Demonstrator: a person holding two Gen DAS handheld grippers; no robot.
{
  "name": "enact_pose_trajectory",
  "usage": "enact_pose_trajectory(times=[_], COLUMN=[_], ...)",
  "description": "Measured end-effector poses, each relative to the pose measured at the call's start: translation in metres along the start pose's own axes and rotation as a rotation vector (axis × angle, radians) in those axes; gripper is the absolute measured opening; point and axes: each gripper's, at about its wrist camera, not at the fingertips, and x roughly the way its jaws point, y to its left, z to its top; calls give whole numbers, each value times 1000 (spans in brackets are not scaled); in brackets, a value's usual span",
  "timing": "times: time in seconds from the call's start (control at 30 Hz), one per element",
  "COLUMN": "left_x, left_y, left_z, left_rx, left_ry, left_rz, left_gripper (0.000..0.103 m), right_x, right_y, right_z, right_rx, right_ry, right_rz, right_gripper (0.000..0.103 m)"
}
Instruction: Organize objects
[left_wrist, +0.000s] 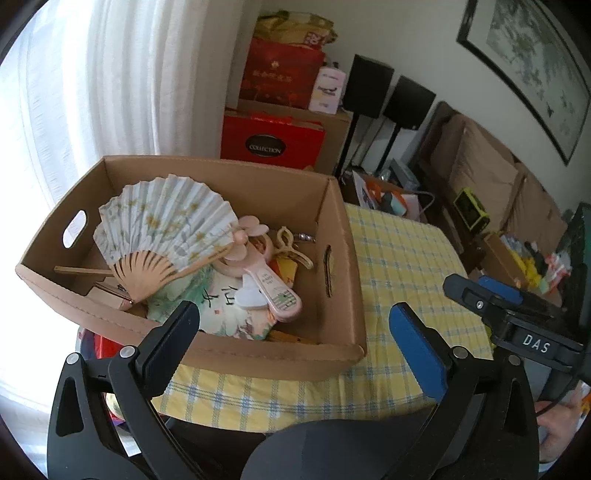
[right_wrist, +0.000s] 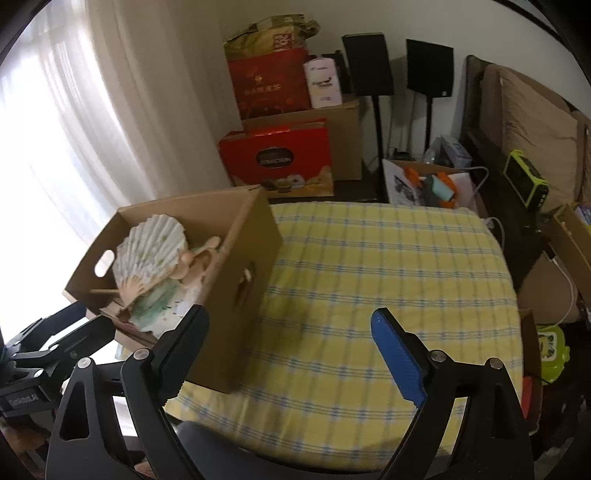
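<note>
A cardboard box (left_wrist: 343, 258) stands on the left of a table with a yellow checked cloth (left_wrist: 399, 266). Inside lie an open paper fan (left_wrist: 166, 225), a pink handheld fan (left_wrist: 273, 291), a cream hair claw (left_wrist: 291, 247) and a printed cloth (left_wrist: 236, 314). My left gripper (left_wrist: 295, 325) is open and empty, just in front of the box's near wall. My right gripper (right_wrist: 291, 339) is open and empty over the cloth (right_wrist: 388, 266), right of the box (right_wrist: 251, 280). The paper fan also shows in the right wrist view (right_wrist: 151, 247).
Red gift boxes (right_wrist: 280, 162) and cardboard cartons stack against the far wall. Two black speakers (right_wrist: 369, 62) stand on poles. A sofa with beige cushions (right_wrist: 532, 122) is at the right. A bag of toys (right_wrist: 428, 184) sits beyond the table. White curtains (left_wrist: 74, 92) hang at the left.
</note>
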Motion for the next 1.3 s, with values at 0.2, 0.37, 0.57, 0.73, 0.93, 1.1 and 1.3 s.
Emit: enact_pose_trajectory(times=[0.2, 0.37, 0.57, 0.73, 0.93, 1.1, 1.3], left_x=[2, -2, -11, -20, -33, -40, -40], left_y=[-10, -8, -10, -23, -31, -35, -27], left_z=[-9, -18, -29, -39, -50, -52, -58], left_rx=[-10, -12, 8, 66, 73, 83, 71], left_ry=[9, -1, -4, 0, -4, -21, -5], left_rz=[46, 79, 75, 56, 57, 85, 97], left_gripper=[103, 103, 103, 103, 103, 103, 103], right_x=[-10, -18, -28, -38, -55, -67, -77], right_y=[-8, -13, -17, -20, -11, -7, -2], right_z=[-12, -25, -40, -51, -64, -70, -77], right_rx=[-7, 1, 9, 13, -13, -16, -18], right_ry=[-18, -22, -40, -44, -49, -62, -66], right_rz=[-42, -63, -70, -64, -81, -110, -130], right_gripper=[100, 101, 102, 102, 102, 102, 102])
